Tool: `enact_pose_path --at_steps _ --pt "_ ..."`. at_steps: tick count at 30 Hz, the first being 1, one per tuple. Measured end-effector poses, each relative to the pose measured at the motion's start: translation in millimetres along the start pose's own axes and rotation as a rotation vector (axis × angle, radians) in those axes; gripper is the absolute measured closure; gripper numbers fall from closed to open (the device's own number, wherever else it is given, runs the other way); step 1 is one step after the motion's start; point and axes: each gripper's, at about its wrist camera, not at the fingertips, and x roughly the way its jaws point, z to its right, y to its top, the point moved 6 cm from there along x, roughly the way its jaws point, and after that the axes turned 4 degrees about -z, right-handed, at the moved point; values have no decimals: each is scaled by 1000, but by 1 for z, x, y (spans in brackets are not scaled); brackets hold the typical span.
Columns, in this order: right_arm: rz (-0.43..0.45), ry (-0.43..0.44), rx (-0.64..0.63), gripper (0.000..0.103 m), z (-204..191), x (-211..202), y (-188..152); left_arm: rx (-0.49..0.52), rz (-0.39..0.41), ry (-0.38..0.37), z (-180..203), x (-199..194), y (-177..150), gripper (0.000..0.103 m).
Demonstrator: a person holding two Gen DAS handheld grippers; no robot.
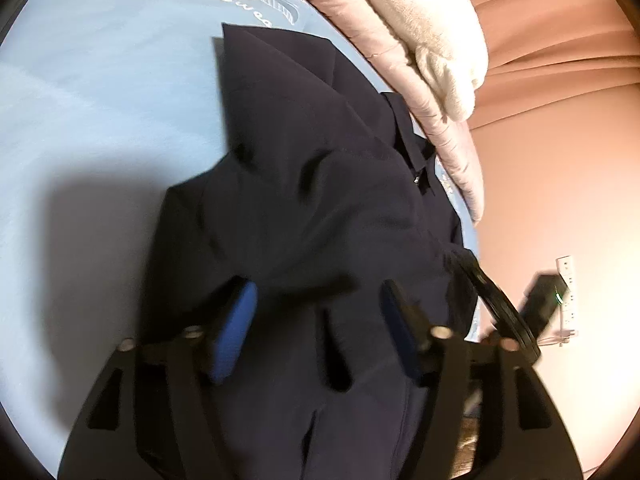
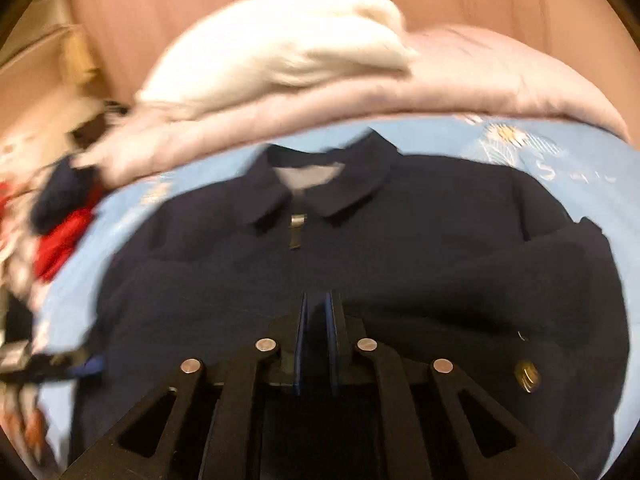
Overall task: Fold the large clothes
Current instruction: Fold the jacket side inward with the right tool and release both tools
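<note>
A dark navy jacket (image 1: 300, 200) lies spread on a light blue bedsheet (image 1: 100, 100). In the right wrist view the jacket (image 2: 400, 260) faces me front up, with its collar (image 2: 332, 176) at the far side, a metal zipper pull (image 2: 296, 228) below it, and one sleeve laid across the body at the right. My left gripper (image 1: 316, 320) hovers open over the jacket's rumpled side, its blue pads wide apart and gripping nothing. My right gripper (image 2: 317, 312) is shut over the jacket's middle, pads nearly together; I see no cloth pinched between them.
A pink quilt (image 2: 440, 92) with a white fluffy blanket (image 2: 280, 48) on it borders the jacket's collar side. Red and dark clothes (image 2: 60, 240) lie at the left. A white power strip (image 1: 570, 292) and a black device (image 1: 540, 300) lie off the bed.
</note>
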Motion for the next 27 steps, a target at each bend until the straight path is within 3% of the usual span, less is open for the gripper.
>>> enact_pose_path --at_steps 3,6,8,9,11,12,13,15,21,23,27 --pt "13 25 -78 94 2 -32 -26 -21 25 -8 -5 -9 -6 32" --pt "-30 -75 -132 90 17 -35 -59 -51 56 -26 -5 -19 -15 32" --pt "-130 -151 -173 90 35 -21 -86 -52 76 -18 -4 -35 -29 31" --pt "-100 -131 -166 89 38 -26 -91 -51 85 -12 -4 -42 -35 30" --pt "-93 -85 -113 79 38 -49 -96 -50 112 -9 -7 -64 -57 20" --pt "-89 -37 -77 63 38 -63 -100 -52 120 -6 -8 -70 -65 18" --pt "-87 15 -44 53 38 -78 -107 -51 128 -5 -13 -83 -82 17" --pt "-67 54 -14 53 40 -104 -117 -61 139 3 -23 -100 -105 17" --pt "-68 -2 79 46 76 -181 -174 -96 161 45 -52 -157 -182 15" --pt "-70 -15 127 40 91 -199 -194 -92 150 66 -56 -163 -202 7" --pt "-86 -10 214 40 116 -203 -212 -94 110 34 -59 -154 -233 7"
